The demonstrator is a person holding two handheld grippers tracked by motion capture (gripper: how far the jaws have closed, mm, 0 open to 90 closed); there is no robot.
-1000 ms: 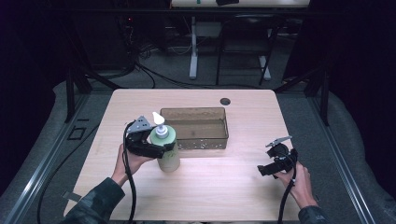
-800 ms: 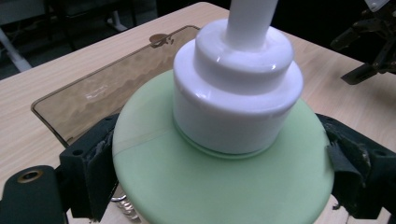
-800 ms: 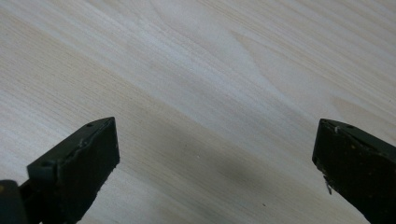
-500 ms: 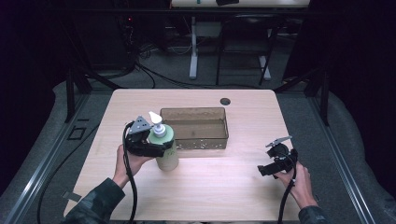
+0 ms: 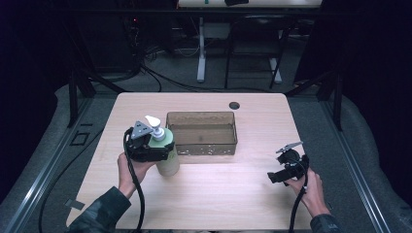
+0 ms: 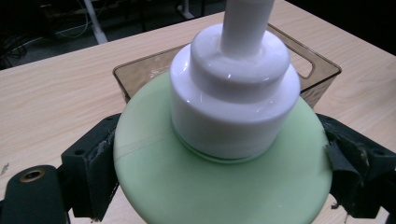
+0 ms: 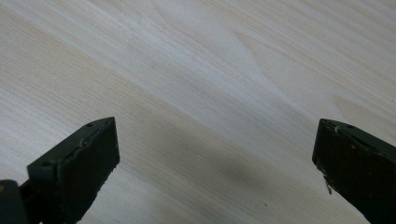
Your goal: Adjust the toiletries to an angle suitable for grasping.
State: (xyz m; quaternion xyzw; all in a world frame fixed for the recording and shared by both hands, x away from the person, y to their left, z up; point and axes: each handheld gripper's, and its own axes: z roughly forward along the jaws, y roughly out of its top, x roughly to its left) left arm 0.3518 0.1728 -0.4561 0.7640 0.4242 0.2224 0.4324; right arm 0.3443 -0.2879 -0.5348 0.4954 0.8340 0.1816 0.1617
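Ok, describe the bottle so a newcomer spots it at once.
On the wooden table, look just left of the brown see-through bin. The bottle stands upright there between the left gripper jaws. It is pale green with a white pump top, unlike anything nearby.

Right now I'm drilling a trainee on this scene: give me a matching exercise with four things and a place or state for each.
Things:
1. pump bottle
2. brown bin
3. right tool
4. dark round hole

States or places:
A. jaws wide apart above bare wood
B. standing upright, clamped at the shoulder by the left tool
C. in the tabletop behind the bin
D. mid-table, nothing inside

Pairs: 1-B, 2-D, 3-A, 4-C
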